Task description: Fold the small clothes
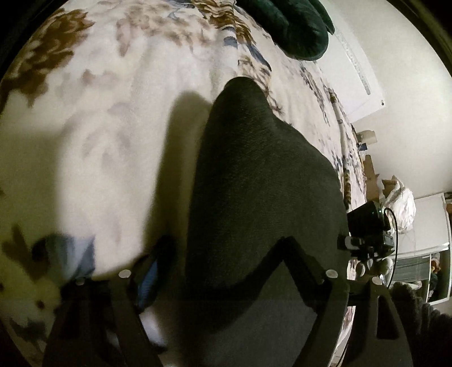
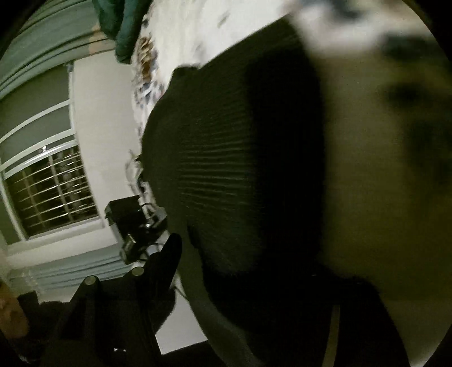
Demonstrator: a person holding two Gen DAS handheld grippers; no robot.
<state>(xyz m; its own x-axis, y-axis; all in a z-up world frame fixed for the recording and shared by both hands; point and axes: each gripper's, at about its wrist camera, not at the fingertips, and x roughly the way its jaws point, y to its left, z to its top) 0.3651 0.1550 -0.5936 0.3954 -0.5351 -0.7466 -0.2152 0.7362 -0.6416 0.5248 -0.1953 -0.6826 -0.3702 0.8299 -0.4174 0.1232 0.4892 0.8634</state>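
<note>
A small black knitted garment (image 1: 254, 180) hangs in front of the left wrist camera, lifted above the floral white blanket (image 1: 118, 118). My left gripper (image 1: 226, 271) is shut on its near edge; the cloth covers the gap between the fingers (image 1: 308, 268). In the right wrist view the same ribbed black garment (image 2: 226, 146) fills the middle. My right gripper (image 2: 243, 259) holds its lower edge, with the left finger (image 2: 166, 259) beside the cloth and the right finger hidden in the dark. The view is blurred.
A dark green pillow (image 1: 296, 25) lies at the far end of the bed. The other gripper's body (image 1: 370, 225) shows at the right. A barred window (image 2: 48, 192) and a white wall (image 2: 107, 118) are at the left of the right wrist view.
</note>
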